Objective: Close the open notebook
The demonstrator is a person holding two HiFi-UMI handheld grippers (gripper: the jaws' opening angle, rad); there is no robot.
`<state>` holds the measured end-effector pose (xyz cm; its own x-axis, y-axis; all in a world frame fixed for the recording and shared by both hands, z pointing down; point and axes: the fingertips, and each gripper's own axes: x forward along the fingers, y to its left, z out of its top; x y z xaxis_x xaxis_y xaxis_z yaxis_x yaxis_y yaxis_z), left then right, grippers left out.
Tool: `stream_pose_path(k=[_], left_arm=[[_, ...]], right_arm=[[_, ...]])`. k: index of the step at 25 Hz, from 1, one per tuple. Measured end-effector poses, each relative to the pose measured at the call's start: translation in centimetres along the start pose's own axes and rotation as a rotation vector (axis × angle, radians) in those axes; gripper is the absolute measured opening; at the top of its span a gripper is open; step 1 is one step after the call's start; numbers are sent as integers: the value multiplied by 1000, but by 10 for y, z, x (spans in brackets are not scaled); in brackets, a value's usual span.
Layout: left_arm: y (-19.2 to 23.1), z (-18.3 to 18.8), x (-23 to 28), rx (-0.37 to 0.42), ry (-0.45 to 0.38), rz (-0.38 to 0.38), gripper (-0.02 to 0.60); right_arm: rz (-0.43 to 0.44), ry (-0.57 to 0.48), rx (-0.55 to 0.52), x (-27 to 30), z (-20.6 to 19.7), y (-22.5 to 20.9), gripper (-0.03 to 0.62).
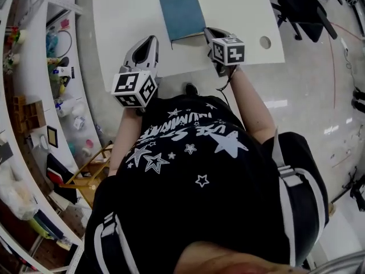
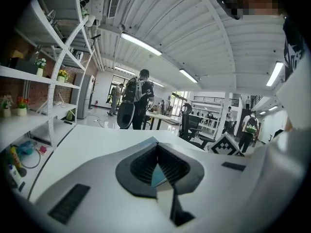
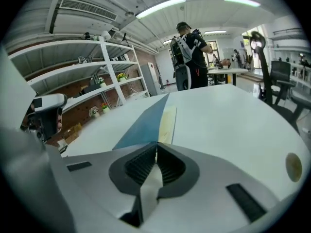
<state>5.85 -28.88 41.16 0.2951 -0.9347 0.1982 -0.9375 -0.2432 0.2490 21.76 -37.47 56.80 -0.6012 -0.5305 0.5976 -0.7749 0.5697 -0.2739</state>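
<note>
Notebook (image 1: 182,11), long axis away from person (image 1: 199,153)

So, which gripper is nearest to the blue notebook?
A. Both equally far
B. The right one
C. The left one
B: the right gripper has its tips at the near corner of the blue notebook, while the left gripper is apart from it.

Both forearms (image 1: 251,104) stretched forward from the torso (image 1: 194,153), left hand-held gripper (image 1: 150,40) jaws together, right hand-held gripper (image 1: 209,33) jaws together
</note>
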Motion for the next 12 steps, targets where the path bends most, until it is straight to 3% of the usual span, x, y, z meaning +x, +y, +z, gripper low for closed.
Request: stream_pose_path(k=[5,12], left_arm=[[-4,-9,-1,-3,7,33,12],[-7,-15,-4,-3,19,43,11]], right_arm=[[-29,73,-65,9,-8,-8,12],[-5,29,-89,11,-10,-7,12]])
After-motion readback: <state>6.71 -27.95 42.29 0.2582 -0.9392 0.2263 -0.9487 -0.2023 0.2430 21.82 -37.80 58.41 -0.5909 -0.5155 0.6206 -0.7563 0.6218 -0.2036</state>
